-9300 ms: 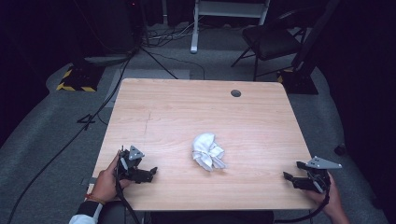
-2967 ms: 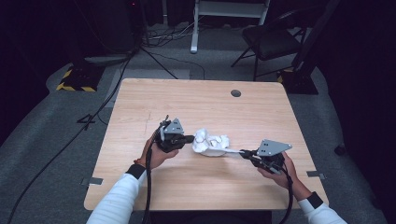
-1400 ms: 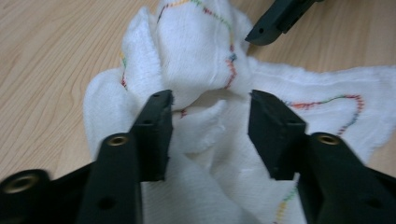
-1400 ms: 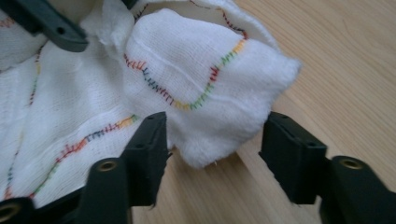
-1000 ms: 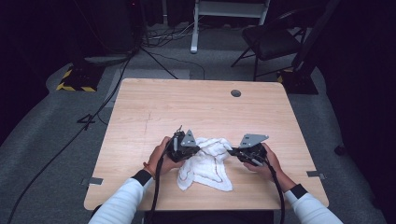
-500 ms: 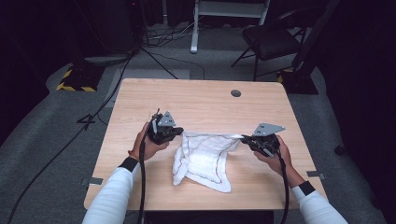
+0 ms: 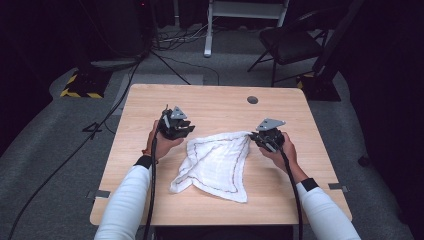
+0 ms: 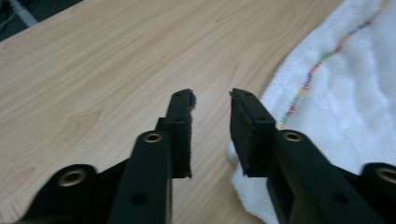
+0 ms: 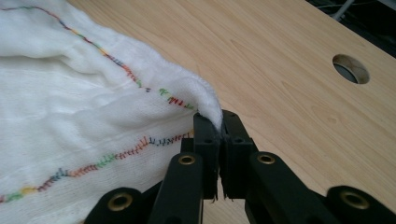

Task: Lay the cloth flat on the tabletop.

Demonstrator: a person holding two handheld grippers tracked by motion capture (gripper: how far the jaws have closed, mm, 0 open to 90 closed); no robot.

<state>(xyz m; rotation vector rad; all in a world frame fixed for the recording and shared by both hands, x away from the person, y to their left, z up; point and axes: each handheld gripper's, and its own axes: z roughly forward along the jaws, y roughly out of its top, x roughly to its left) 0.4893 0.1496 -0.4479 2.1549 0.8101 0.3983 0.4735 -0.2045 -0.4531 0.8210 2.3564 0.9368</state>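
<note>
White cloth (image 7: 216, 164) is spread mid-table (image 7: 215, 105), near corner toward the person. Right gripper (image 7: 262, 140) is clamped on its right corner; left gripper (image 7: 181, 131) has let go, jaws apart just beside the cloth's left edge.

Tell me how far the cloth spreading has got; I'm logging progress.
Done: the cloth is opened out on the table, no longer a ball as before. In hand: the right gripper pinches one corner; the left gripper has let go and is open beside the edge. Left: smoothing the rumpled near edge flat.
</note>
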